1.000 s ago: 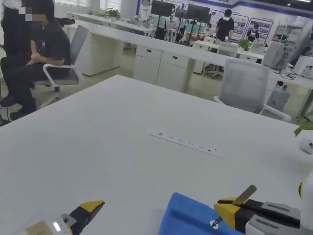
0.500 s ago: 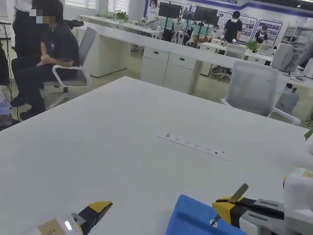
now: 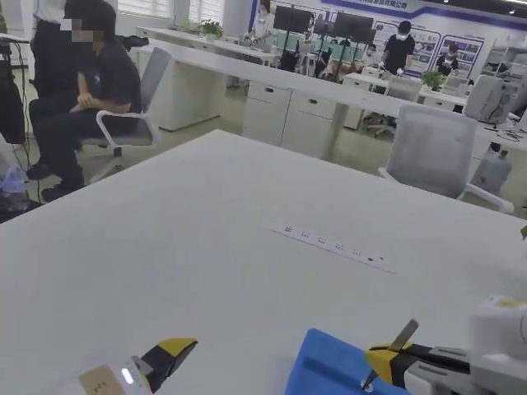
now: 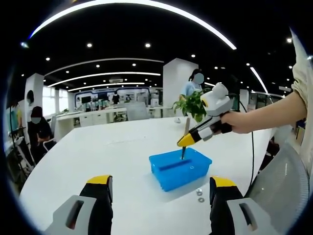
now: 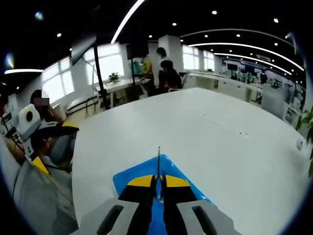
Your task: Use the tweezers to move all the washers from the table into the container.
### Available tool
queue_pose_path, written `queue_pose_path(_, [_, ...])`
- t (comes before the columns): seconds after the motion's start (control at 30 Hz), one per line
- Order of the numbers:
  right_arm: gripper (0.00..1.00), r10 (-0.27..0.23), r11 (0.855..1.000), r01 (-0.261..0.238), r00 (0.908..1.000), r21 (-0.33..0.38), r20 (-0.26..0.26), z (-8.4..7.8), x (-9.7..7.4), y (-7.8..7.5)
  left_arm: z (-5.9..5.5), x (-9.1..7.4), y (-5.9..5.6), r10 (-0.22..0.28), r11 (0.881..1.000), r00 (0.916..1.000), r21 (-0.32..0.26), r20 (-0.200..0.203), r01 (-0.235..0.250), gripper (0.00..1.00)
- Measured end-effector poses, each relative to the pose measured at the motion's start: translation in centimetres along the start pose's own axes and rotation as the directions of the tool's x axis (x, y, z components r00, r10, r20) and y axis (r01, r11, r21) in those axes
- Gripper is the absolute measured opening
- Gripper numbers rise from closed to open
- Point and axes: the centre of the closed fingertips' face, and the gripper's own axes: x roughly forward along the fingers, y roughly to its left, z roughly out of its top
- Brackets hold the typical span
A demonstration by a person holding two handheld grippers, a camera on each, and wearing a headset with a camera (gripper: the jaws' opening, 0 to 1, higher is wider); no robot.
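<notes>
Right gripper (image 5: 158, 183): jaws clenched on tweezers (image 5: 158, 166), which pointed tips-down over the open blue container (image 4: 186, 177). Left gripper (image 4: 161, 182): jaws spread wide with nothing between them, above the white table (image 4: 122, 147). Two washers (image 4: 199, 192) lay on the table just beside the container.

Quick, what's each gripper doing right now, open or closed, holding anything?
Left gripper: open, fingers wide apart, holding nothing.
Right gripper: closed on the tweezers, above the blue container.
</notes>
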Motion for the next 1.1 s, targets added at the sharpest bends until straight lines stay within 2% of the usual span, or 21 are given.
queue_pose_path(0.33, [0.03,-0.018,0.999,0.018,0.9998,0.047,-0.002,-0.5,0.5,-1.0,0.0,0.1,-0.1,-0.005,1.0,1.0,0.001,0.001,0.005,0.82])
queue_pose_path(0.67, [0.03,-0.025,0.998,0.028,0.9983,0.054,-0.053,-2.6,1.0,-1.5,0.1,0.0,-0.2,-0.008,1.0,1.0,-0.001,0.005,0.008,0.82])
queue_pose_path(1.1, [0.03,-0.036,0.997,0.042,0.9956,0.07,-0.087,-4.1,1.2,-1.7,0.0,0.1,-0.2,-0.007,1.0,1.0,0.005,0.0,0.007,0.82])
